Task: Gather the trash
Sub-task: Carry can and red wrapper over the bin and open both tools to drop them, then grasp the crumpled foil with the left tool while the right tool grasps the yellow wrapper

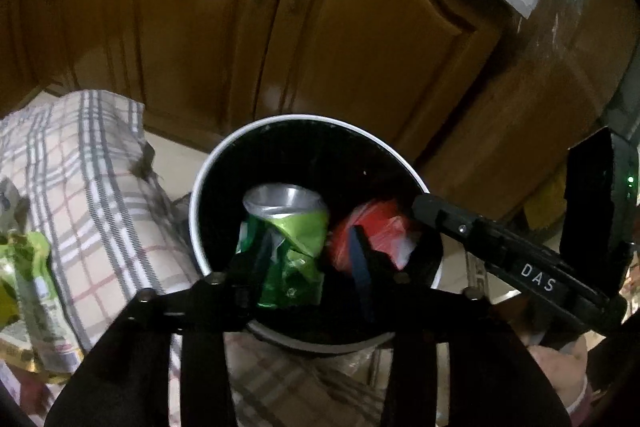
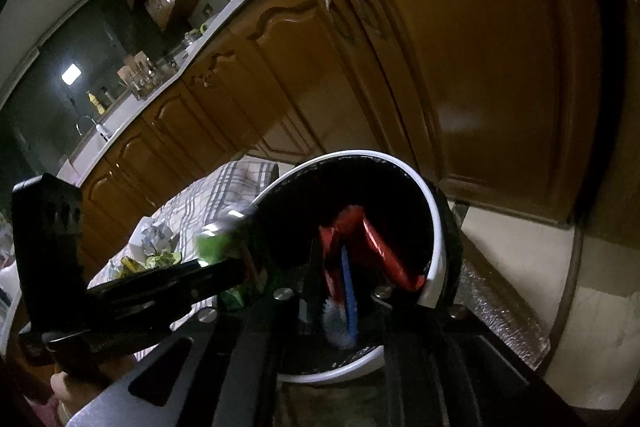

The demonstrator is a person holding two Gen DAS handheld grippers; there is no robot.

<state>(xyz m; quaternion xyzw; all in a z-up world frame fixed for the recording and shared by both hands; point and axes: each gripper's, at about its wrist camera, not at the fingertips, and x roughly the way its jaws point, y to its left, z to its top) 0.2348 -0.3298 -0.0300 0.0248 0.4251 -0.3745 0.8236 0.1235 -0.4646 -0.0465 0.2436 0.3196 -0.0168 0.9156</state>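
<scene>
Left wrist view, left tool (image 1: pixel 308 259) part-open over white-rimmed bin (image 1: pixel 208 163), crushed green can (image 1: pixel 288 239) between its fingers, grip unclear, right tool (image 2: pixel 340 291) narrowly parted around red wrapper (image 2: pixel 376 243) above bin, "DAS" printed on right tool's arm.

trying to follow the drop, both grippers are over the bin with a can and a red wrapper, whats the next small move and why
Probably draw both grippers back up and away. The can between the left gripper fingers and the red wrapper at the right gripper both sit inside the bin rim, and the jaws look loose, so the drop seems done.
</scene>
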